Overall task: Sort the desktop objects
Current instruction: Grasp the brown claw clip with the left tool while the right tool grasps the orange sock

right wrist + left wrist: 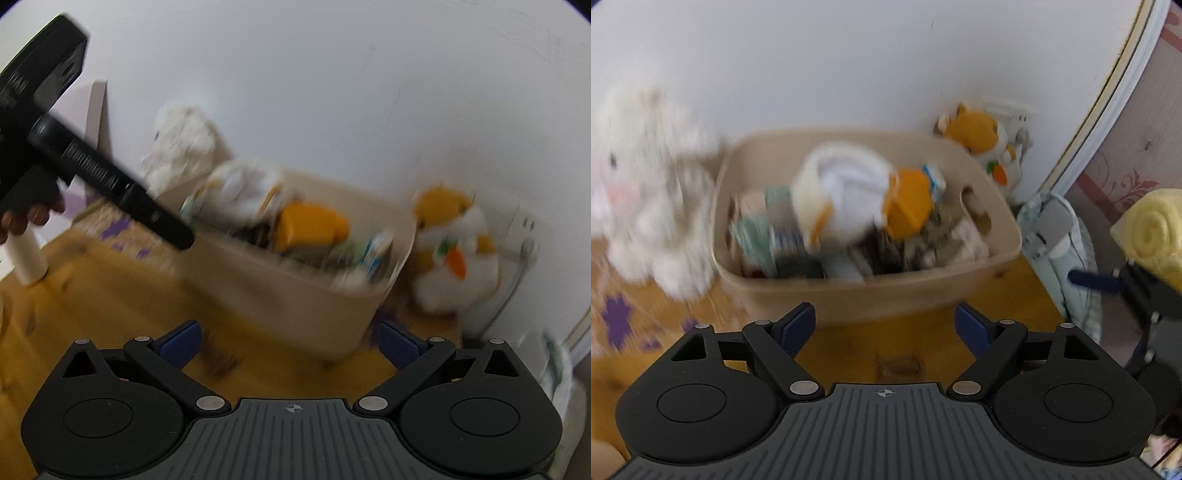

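Bin (871,295) is the landmark here, a beige plastic tub sitting on the yellow-orange counter (849,354) against the white wall (849,55), stuffed pretty full: a white cloth bundle (846,188) piled on top, an orange box (908,206) just right of it, plus some cartons and packets too blurry to tell apart. Left of the bin there's a fluffy white plush bunny (646,192), smeared by blur. Behind the bin's right corner sits an orange-and-white plush (982,144) holding a little carrot. Left gripper (884,325) hovers in front of the bin, jaws wide with nothing between them. Right gripper (290,343) is also in front of the bin, off toward its right end, jaws wide and empty too. A rolled yellow towel (1156,229) shows far right of the bin.
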`<act>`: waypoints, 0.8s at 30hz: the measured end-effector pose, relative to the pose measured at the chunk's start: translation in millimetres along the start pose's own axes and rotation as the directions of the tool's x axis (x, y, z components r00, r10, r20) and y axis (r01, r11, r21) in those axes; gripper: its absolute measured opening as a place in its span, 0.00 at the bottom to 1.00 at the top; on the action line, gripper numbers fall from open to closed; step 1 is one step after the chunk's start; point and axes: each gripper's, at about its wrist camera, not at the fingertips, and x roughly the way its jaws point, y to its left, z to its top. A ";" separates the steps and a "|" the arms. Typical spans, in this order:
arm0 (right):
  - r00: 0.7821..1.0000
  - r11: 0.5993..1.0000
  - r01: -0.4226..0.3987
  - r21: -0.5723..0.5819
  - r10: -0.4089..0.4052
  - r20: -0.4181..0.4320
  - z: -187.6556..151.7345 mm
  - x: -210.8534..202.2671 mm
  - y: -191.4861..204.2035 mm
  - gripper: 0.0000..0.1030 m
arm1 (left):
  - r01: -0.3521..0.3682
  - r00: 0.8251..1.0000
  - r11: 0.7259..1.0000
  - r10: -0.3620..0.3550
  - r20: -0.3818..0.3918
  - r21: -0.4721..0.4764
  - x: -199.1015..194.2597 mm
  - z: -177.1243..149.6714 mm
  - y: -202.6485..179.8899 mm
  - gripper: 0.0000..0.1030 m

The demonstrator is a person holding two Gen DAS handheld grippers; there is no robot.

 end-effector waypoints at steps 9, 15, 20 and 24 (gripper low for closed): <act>0.994 0.998 -0.015 0.058 0.022 -0.111 -56.5 24.9 42.5 1.00 | -0.089 0.991 0.995 0.092 -0.097 0.035 45.6 -37.2 -6.9 0.82; 0.992 0.997 -0.014 0.070 0.022 -0.124 -62.8 37.7 52.6 1.00 | -0.074 0.986 0.997 0.077 -0.148 0.025 70.1 -49.9 -12.7 0.82; 0.990 0.996 -0.009 0.088 0.021 -0.140 -63.8 48.2 54.4 0.93 | -0.087 0.980 0.994 0.096 -0.177 0.059 88.4 -53.8 -22.4 0.82; 0.988 0.994 -0.013 0.106 0.029 -0.152 -66.1 52.5 56.8 0.88 | -0.085 0.981 0.996 0.090 -0.170 0.036 98.0 -54.0 -22.0 0.82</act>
